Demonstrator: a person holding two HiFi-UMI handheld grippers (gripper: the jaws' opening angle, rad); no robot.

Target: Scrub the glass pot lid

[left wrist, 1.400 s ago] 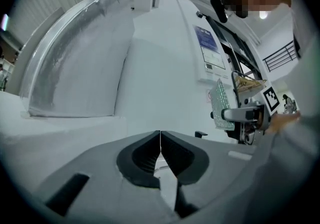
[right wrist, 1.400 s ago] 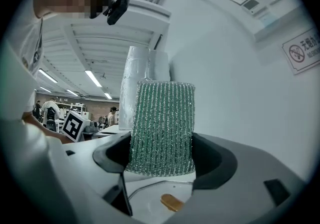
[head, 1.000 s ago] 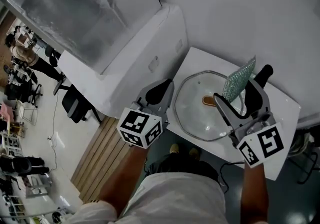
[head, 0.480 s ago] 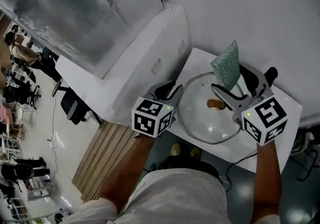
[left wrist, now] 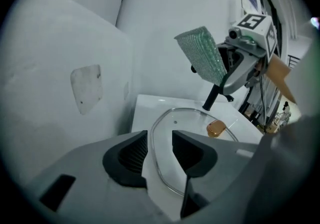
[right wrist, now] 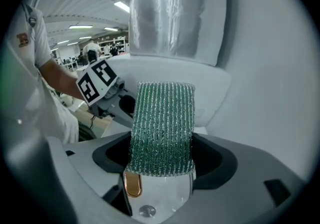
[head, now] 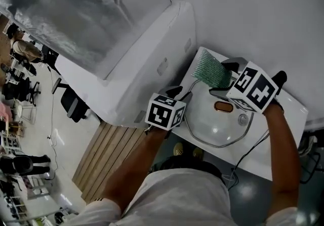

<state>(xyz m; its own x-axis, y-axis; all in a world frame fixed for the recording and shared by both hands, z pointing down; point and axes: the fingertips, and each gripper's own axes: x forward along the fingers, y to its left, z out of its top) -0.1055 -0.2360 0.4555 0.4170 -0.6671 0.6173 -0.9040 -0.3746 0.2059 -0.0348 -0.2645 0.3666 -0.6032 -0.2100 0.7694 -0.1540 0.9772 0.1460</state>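
The glass pot lid lies flat on the white table, its amber knob facing up. My left gripper sits at the lid's near-left edge. Its jaws are opening, and in the left gripper view the lid's rim runs through the gap of that gripper without the pads pressing on it. My right gripper is shut on a green scrub pad, held above the lid's far-left part. In the right gripper view the pad stands upright between the jaws, with the knob below it.
A white wall and a slanted white casing rise right behind and left of the table. A dark cable hangs off the table's near edge. Wooden flooring and office chairs lie far below on the left.
The right gripper has carried the green pad leftward over the lid and turned its cube upward. The left gripper has closed in on the lid's rim and its jaws have opened.
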